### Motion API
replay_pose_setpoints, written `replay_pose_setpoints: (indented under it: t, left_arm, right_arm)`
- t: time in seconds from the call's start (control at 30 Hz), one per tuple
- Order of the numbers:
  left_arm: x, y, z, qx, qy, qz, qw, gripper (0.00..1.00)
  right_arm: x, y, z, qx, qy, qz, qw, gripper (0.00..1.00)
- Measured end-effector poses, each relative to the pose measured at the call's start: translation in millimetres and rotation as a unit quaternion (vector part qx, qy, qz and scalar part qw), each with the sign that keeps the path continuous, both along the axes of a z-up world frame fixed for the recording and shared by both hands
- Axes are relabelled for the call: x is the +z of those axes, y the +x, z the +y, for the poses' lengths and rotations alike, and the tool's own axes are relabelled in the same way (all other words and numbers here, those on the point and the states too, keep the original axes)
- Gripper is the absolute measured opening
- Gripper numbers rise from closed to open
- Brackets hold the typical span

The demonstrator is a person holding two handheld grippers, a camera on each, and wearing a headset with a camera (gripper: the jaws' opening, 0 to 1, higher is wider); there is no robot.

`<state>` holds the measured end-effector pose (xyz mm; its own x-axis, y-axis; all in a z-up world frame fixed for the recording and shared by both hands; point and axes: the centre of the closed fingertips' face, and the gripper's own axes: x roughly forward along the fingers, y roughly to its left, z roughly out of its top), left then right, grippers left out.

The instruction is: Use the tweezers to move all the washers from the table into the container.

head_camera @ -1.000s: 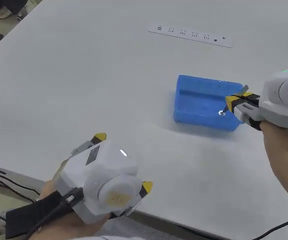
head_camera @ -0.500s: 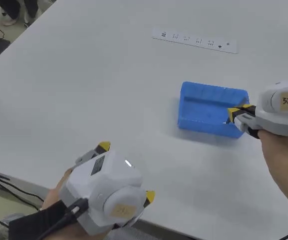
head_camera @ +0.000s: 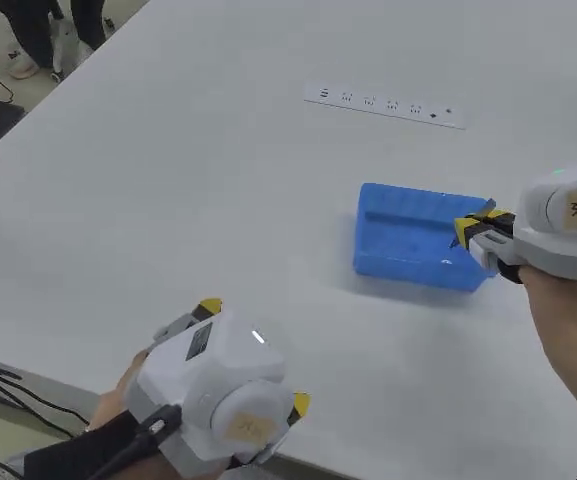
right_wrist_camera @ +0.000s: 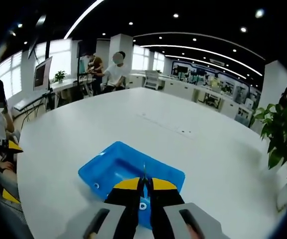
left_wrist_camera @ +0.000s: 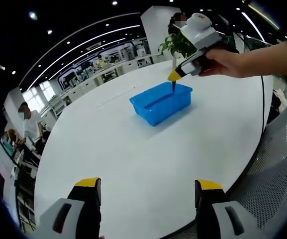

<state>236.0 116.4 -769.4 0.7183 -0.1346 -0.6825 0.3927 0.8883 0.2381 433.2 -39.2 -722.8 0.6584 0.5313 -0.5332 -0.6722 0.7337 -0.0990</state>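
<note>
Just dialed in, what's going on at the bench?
A person works with two handheld grippers. The right gripper, jaws shut on the tweezers, holds them tip-down over the blue container, where a washer lies inside. The left gripper is open, holding nothing, near the edge of the table.

Table (head_camera: 168,200): one, white.
Container (head_camera: 408,225): one, blue.
Grippers: two, both mine. My left gripper (left_wrist_camera: 148,183) is well apart from the container and my right gripper (right_wrist_camera: 144,184) is just over it.
Tweezers (left_wrist_camera: 173,83): one pair, above the container.
Washers (right_wrist_camera: 96,185): two that I can count, both inside the container, the second (right_wrist_camera: 142,204) nearer my right gripper.
Power strip (head_camera: 383,104): one, beyond the container.
Potted plants (right_wrist_camera: 277,134): two in my right gripper view, the smaller plant (right_wrist_camera: 59,75) far beyond the container.
People (right_wrist_camera: 116,67): two standing together, far beyond the container.
</note>
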Motion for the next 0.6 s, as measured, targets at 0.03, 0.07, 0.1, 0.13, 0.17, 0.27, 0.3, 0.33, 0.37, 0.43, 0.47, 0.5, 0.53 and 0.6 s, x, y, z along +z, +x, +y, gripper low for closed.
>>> replay_pose_setpoints:
  t: [0.03, 0.07, 0.1, 0.13, 0.17, 0.27, 0.3, 0.33, 0.37, 0.43, 0.47, 0.5, 0.53, 0.6]
  left_arm:
    - [-0.1, 0.0, 0.3, 0.001, 0.0, 0.0, 1.0, 0.78]
    - [-0.2, 0.0, 0.5, 0.001, 0.0, 0.0, 1.0, 0.78]
    - [-0.3, -0.1, 0.7, 0.001, 0.001, 0.0, 1.0, 0.78]
    - [0.0, 0.0, 0.7, 0.001, 0.002, -0.001, 1.0, 0.78]
    - [0.0, 0.0, 1.1, 0.001, 0.003, -0.002, 1.0, 0.77]
    - [-0.7, 0.2, 3.0, 0.003, 0.003, -0.003, 1.0, 0.76]
    - [-0.6, 0.2, 2.9, 0.004, 0.0, -0.003, 1.0, 0.73]
    - [0.0, 0.2, 3.0, 0.004, -0.003, -0.004, 1.0, 0.71]
    - [0.3, 0.5, 3.3, 0.004, -0.004, -0.005, 1.0, 0.7]
    - [2.2, 1.2, 3.0, 0.003, -0.008, -0.01, 0.9999, 0.67]
    - [3.6, 1.3, 1.3, 0.002, -0.018, -0.009, 0.9998, 0.66]
    - [5.7, 1.7, -0.4, 0.001, -0.026, -0.01, 0.9996, 0.63]
    - [8.5, 2.4, -2.1, -0.001, -0.035, -0.014, 0.9993, 0.59]
    - [13.9, 2.5, -6.9, -0.012, -0.048, -0.012, 0.9987, 0.49]
  right_arm:
    - [8.0, -3.3, 0.8, 0.008, 0.005, -0.004, 0.9999, 0.03]
    - [13.5, -6.4, 2.2, 0.016, 0.008, -0.007, 0.9998, 0.03]
    - [21.5, -12.4, 4.5, 0.034, 0.011, -0.01, 0.9993, 0.02]
    - [26.4, -16.2, 4.8, 0.043, 0.008, -0.014, 0.9989, 0.02]
    - [31.8, -19.8, 4.7, 0.052, 0.005, -0.021, 0.9984, 0.02]
    - [47.2, -35.0, 4.2, 0.074, 0.005, -0.034, 0.9966, 0.02]
    - [50.4, -40.3, 4.6, 0.08, 0.011, -0.031, 0.9962, 0.02]
    - [53.7, -48.9, 5.8, 0.09, 0.021, -0.022, 0.9955, 0.02]
    - [55.4, -53.7, 5.5, 0.095, 0.021, -0.022, 0.995, 0.02]
    - [54.0, -69.1, 6.9, 0.124, 0.008, -0.013, 0.9921, 0.02]
    - [52.7, -76.2, 7.7, 0.132, 0.003, -0.012, 0.9912, 0.02]
    - [51.4, -81.8, 8.8, 0.143, -0.002, -0.012, 0.9897, 0.02]
    - [48.2, -88.6, 10.4, 0.155, -0.007, -0.006, 0.9879, 0.02]
    - [37.6, -104.7, 13.6, 0.173, -0.017, 0.012, 0.9847, 0.02]
